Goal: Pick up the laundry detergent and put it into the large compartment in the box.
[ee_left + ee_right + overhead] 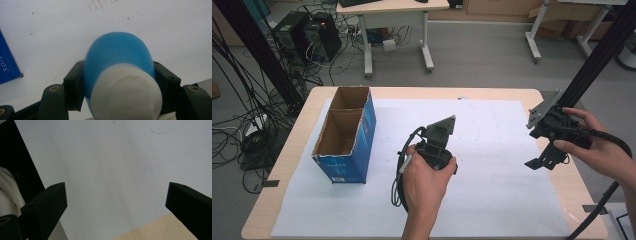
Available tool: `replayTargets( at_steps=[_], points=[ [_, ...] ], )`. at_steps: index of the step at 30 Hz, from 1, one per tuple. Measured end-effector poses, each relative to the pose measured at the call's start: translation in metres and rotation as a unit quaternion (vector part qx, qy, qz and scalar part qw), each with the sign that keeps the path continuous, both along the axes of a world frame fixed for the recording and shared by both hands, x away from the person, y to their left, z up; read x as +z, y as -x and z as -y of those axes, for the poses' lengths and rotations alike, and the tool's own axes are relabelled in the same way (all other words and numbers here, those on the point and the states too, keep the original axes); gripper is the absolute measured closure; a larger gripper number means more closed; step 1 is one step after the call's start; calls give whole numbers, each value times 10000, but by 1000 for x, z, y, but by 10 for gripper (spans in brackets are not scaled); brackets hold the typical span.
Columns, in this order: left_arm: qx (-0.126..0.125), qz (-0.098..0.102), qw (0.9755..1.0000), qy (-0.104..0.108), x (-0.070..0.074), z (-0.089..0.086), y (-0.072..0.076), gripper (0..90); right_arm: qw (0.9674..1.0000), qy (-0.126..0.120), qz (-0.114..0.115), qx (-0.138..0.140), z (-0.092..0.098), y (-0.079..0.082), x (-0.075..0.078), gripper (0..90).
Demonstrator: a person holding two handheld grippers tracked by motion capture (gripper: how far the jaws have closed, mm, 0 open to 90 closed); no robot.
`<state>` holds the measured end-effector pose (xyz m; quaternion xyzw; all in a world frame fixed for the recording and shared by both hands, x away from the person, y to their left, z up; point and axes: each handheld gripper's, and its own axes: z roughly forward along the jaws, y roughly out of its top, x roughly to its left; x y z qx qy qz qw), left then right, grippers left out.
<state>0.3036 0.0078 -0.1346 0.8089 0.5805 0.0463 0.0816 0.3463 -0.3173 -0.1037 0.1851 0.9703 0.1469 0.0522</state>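
Left gripper view has your left gripper (120,80) clamped on a blue-and-white egg-shaped thing (120,65), one pad on each flank at its widest part, just right of the blue cardboard box (346,135) on the white-papered surface (492,190). It looks smooth, rounded and probably light, maybe squishy, so I'd guess it could squirt out forward if you squeeze harder; keep hold at the belly, not the tapered end. Your right gripper (546,145) hangs spread wide with nothing in it, well right of the box.

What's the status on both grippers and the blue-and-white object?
Left gripper shut on blue-and-white object. Right gripper open, empty, over white sheet. Nothing blocking.
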Motion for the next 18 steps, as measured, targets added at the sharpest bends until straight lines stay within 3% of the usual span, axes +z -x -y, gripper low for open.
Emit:
replayTargets(
  at_steps=[9,13,18],
  points=[
    [-39,27,10000,40,2,-4,0,381,10000,41,-9,-2,-3,-2,1,37],
    [-42,99,9999,26,13,-6,2,381,10000,49,-2,-10,-4,-3,2,36],
    [-66,194,9998,31,38,-11,2,381,10000,69,-13,-18,-6,-6,5,37]
  ],
)
